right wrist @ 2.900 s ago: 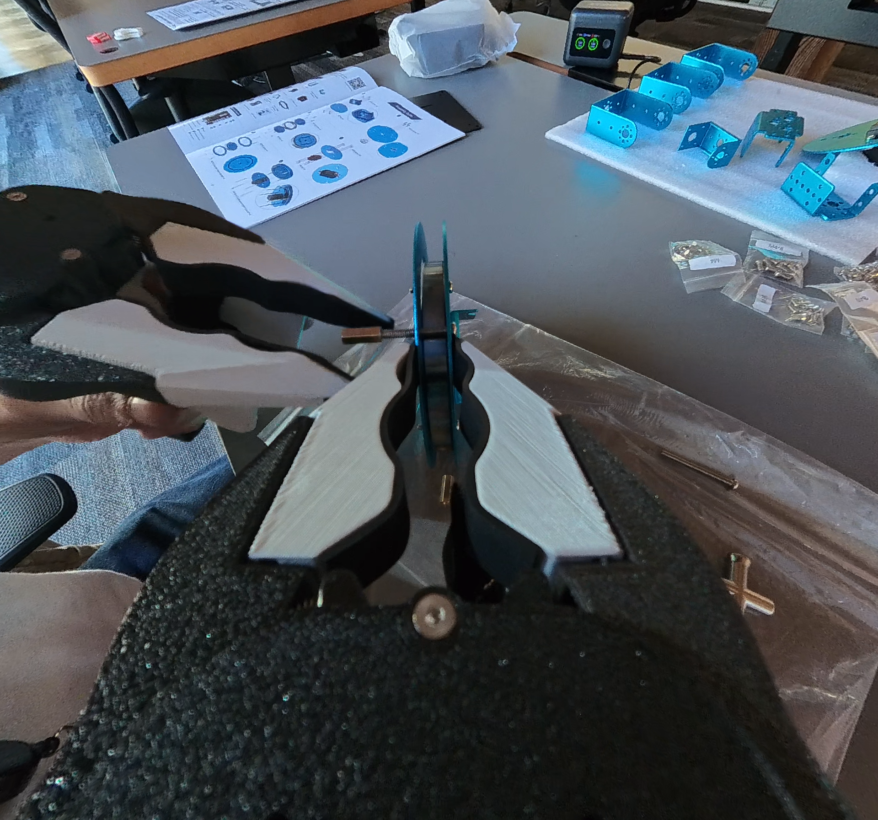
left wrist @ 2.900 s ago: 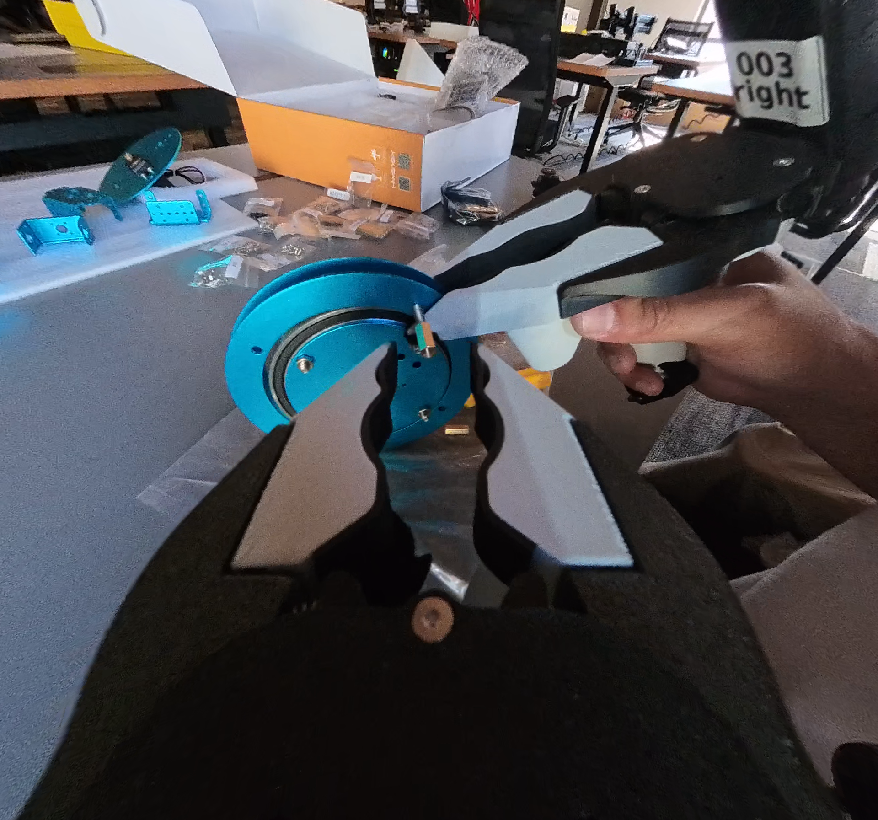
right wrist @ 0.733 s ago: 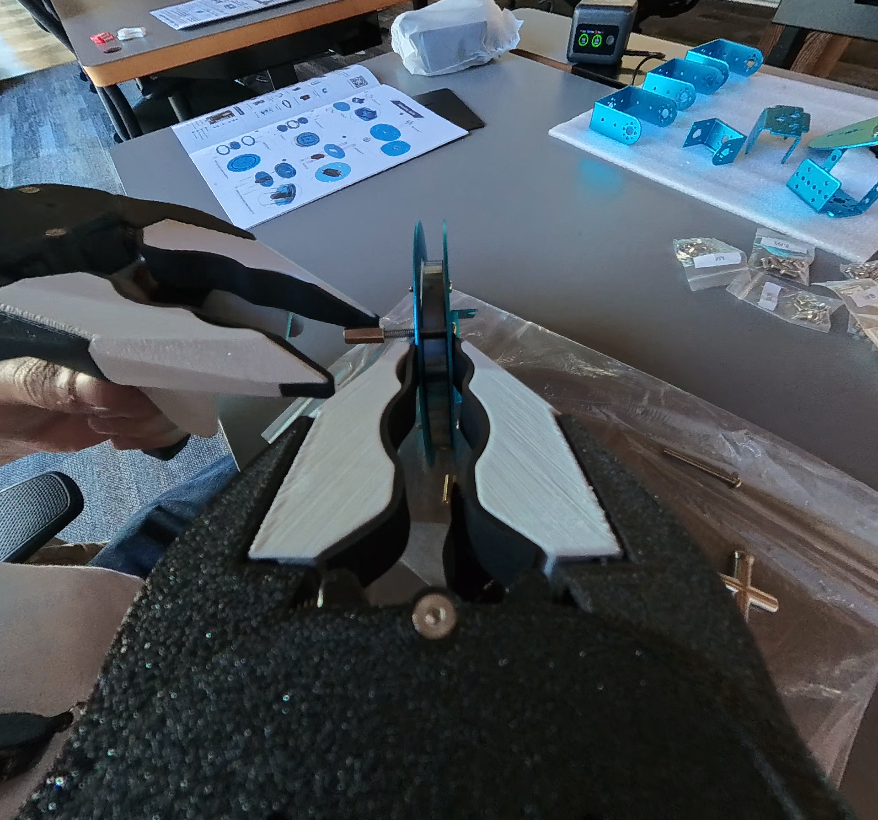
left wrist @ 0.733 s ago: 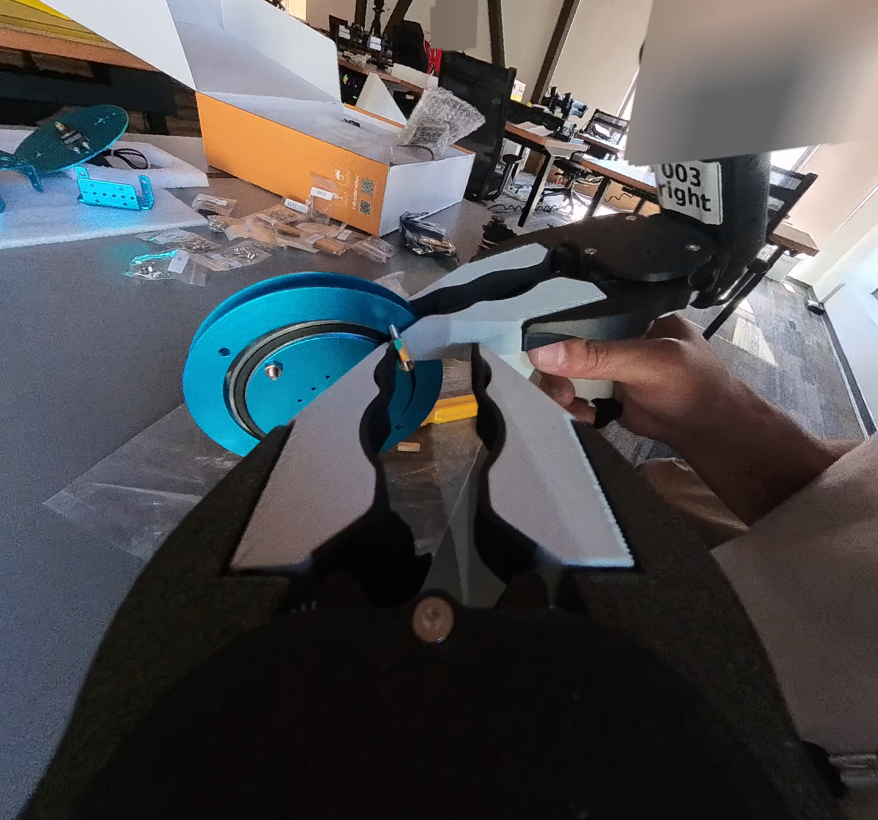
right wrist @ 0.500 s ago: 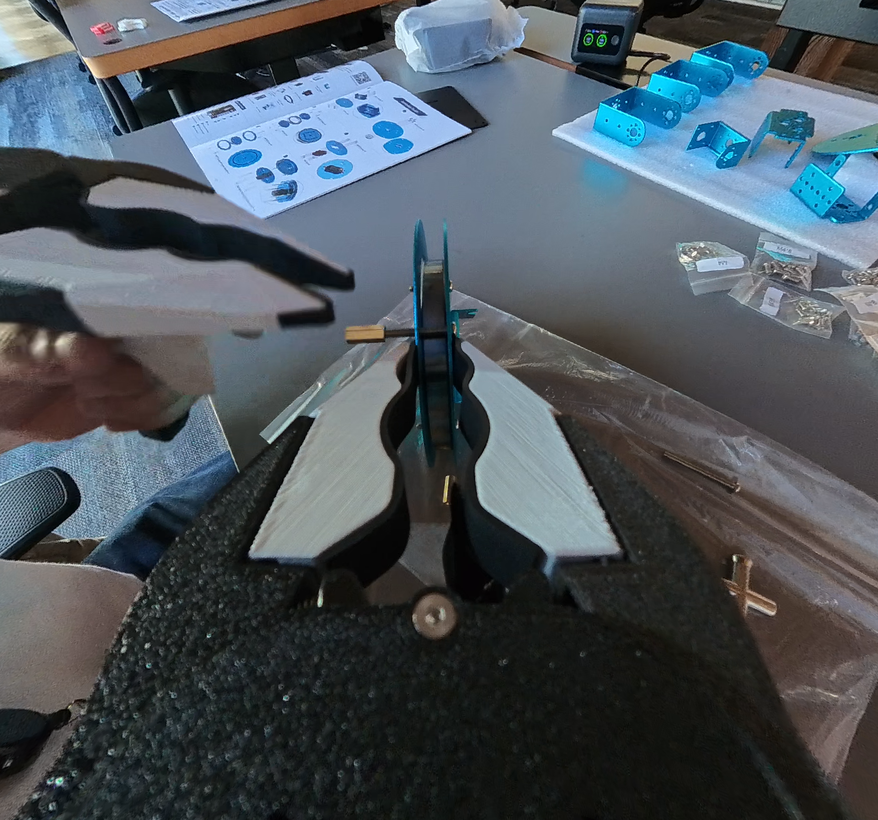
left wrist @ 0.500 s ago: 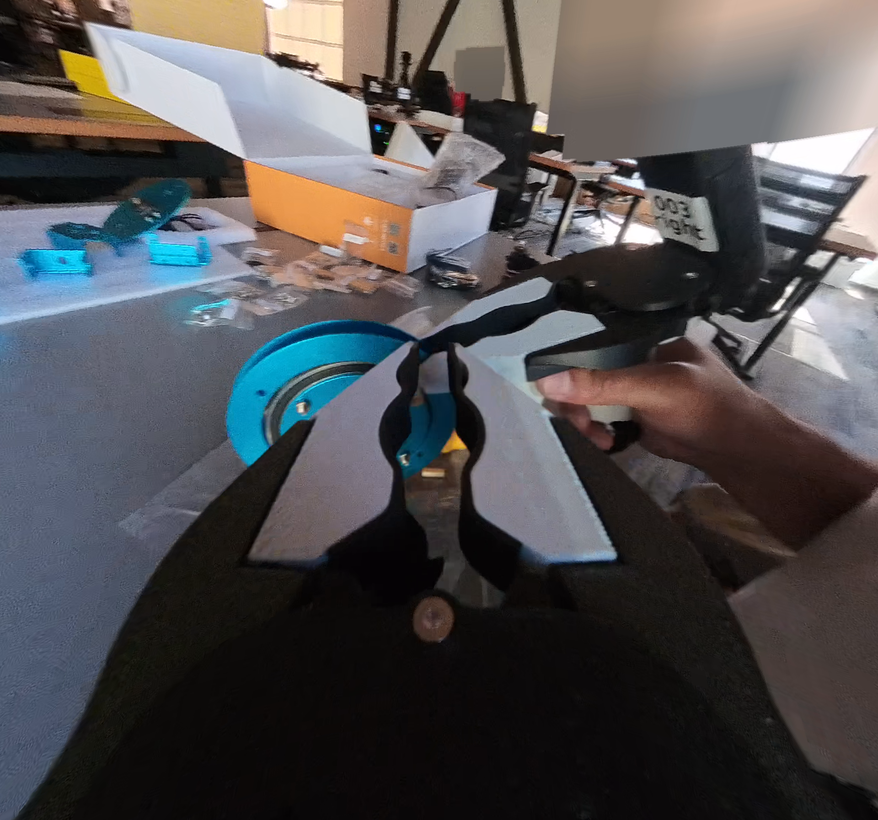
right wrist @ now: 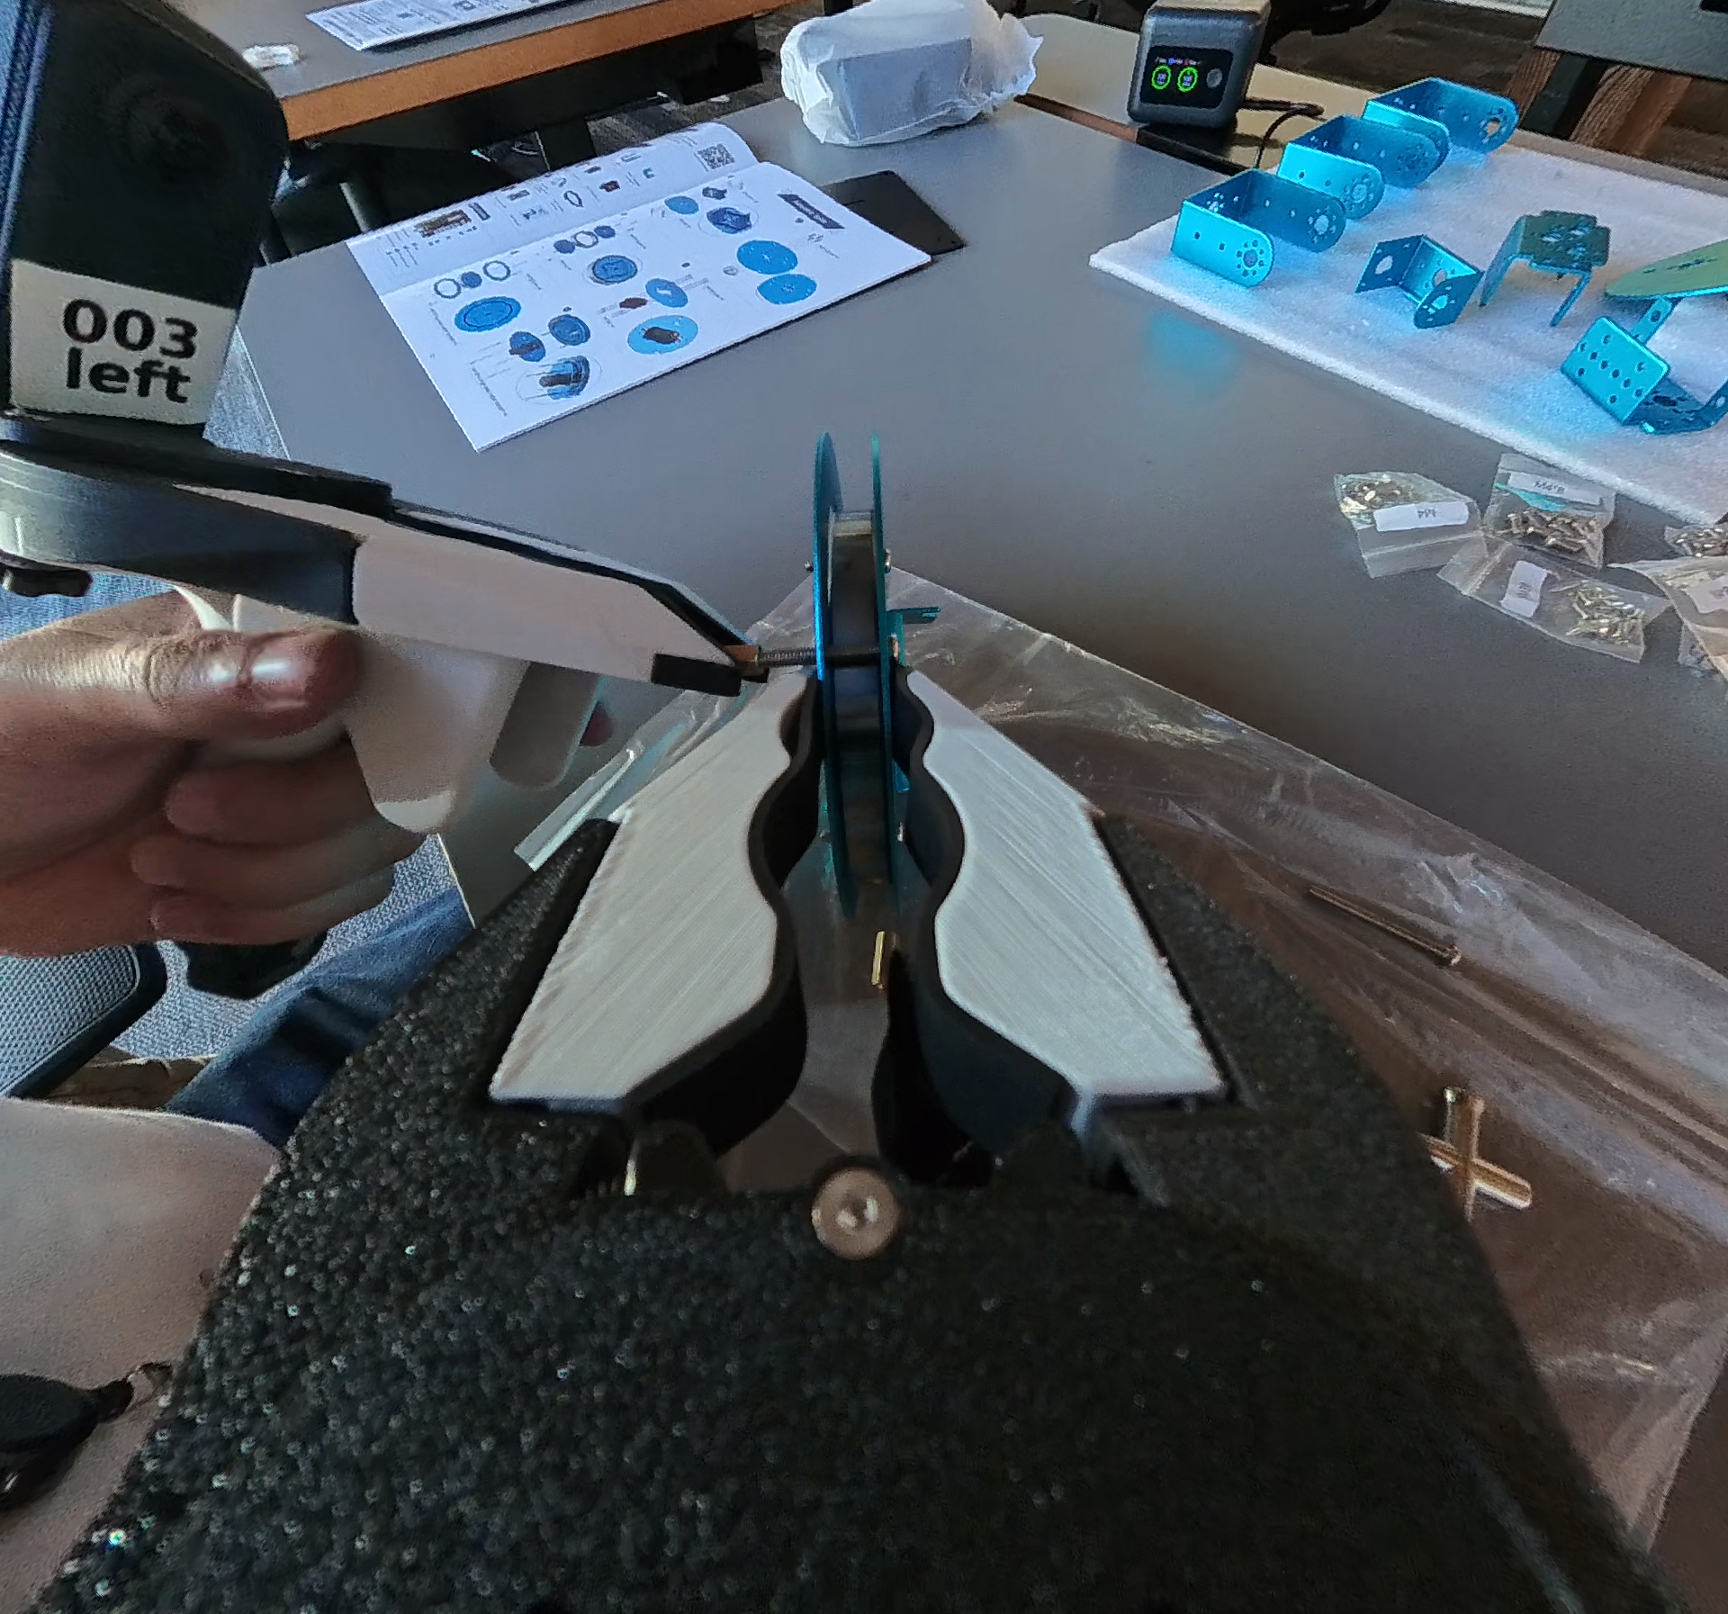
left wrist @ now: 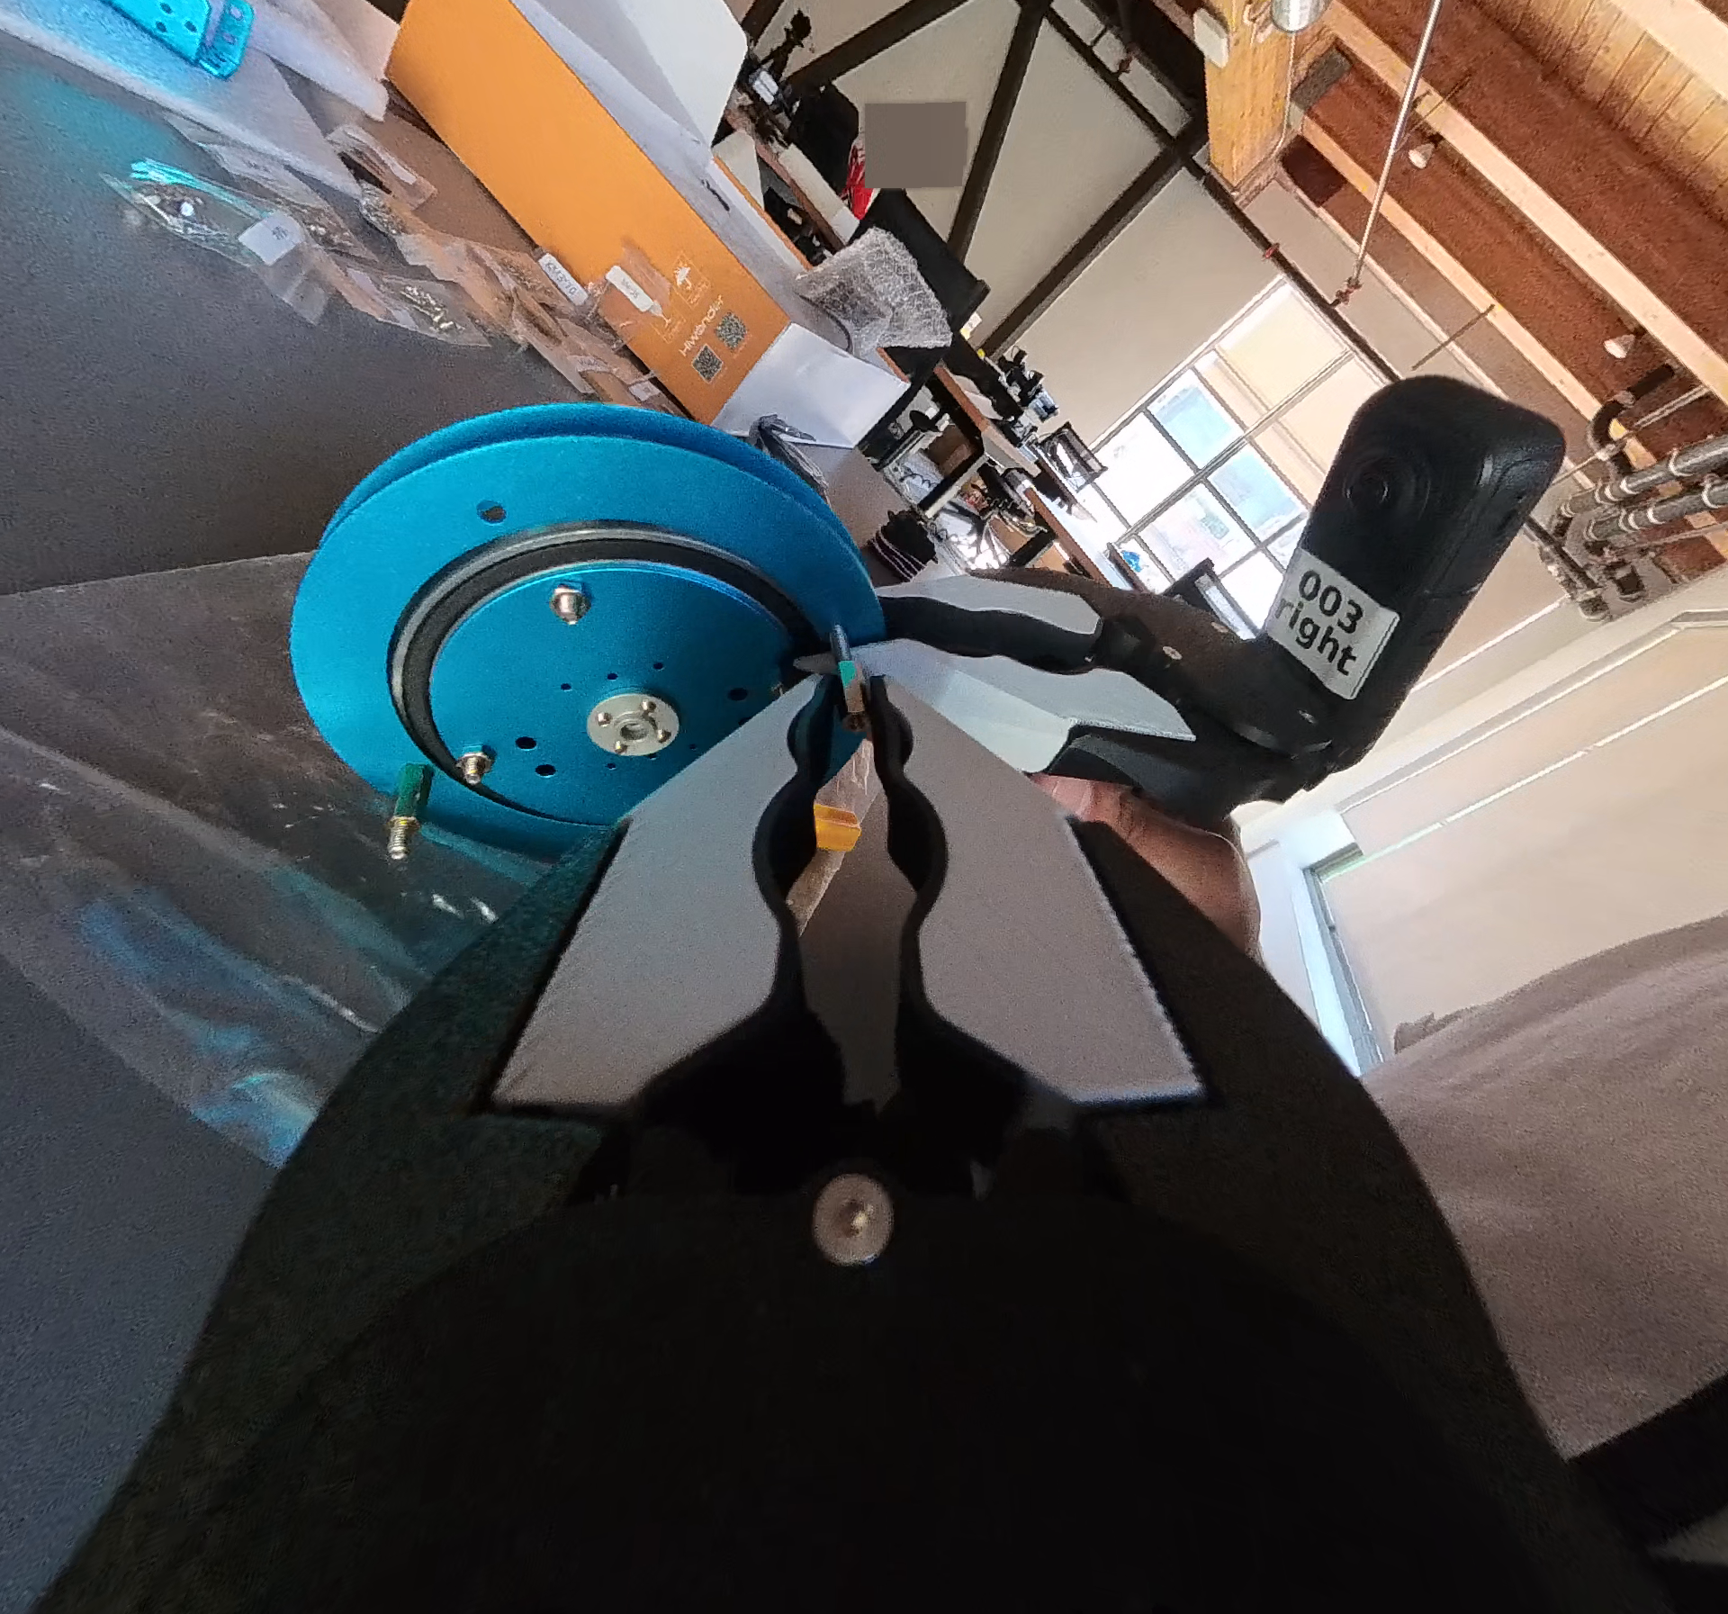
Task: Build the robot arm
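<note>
— Left wrist view?
— Left gripper (left wrist: 853,709) with jaws pinched on a small brass post (left wrist: 849,692) at the edge of the blue wheel (left wrist: 580,624). Wheel standing on edge over a clear plastic sheet (left wrist: 234,942) on the grey table (left wrist: 140,409). Right gripper (left wrist: 846,634) reaching in from the right, clamped on the wheel's rim. Loose post (left wrist: 407,807) lying just below the wheel. Orange box (left wrist: 561,138) behind.

— Right wrist view?
— Right gripper (right wrist: 853,727) with jaws closed on the wheel (right wrist: 849,634), seen edge-on and upright. Left gripper (right wrist: 725,667) coming from the left, tips on the post (right wrist: 748,654), its thread running into the wheel. Open booklet (right wrist: 636,278) and blue brackets (right wrist: 1328,185) farther back, small bags of screws (right wrist: 1496,540) to the right.
</note>
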